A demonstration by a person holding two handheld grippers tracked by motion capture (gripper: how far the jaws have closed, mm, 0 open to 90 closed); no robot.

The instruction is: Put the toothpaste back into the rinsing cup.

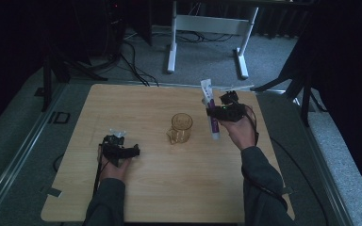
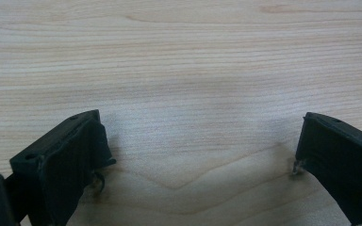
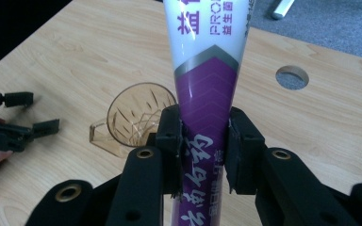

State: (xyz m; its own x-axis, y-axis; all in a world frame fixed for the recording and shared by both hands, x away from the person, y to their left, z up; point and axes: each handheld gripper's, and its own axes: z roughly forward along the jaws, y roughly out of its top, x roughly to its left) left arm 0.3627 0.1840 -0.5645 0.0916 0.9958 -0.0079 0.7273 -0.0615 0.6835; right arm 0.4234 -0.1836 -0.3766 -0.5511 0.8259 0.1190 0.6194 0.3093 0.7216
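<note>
A purple and white toothpaste tube (image 1: 210,110) (image 3: 207,89) is held above the table, white end pointing away from the person. My right gripper (image 1: 217,112) (image 3: 202,150) is shut on its purple part, just right of an amber glass cup (image 1: 181,127) (image 3: 136,117) that stands upright mid-table. My left gripper (image 1: 131,151) (image 2: 198,150) rests low over the wood at the left, open, with bare table between its jaws. In the right gripper view the left gripper (image 3: 26,117) appears at the far left, jaws apart.
The wooden table (image 1: 141,193) has a round cable hole (image 3: 292,77) near its far right edge. Beyond the table stand white desk legs (image 1: 172,52) and cables on grey carpet. Dark stands flank both sides.
</note>
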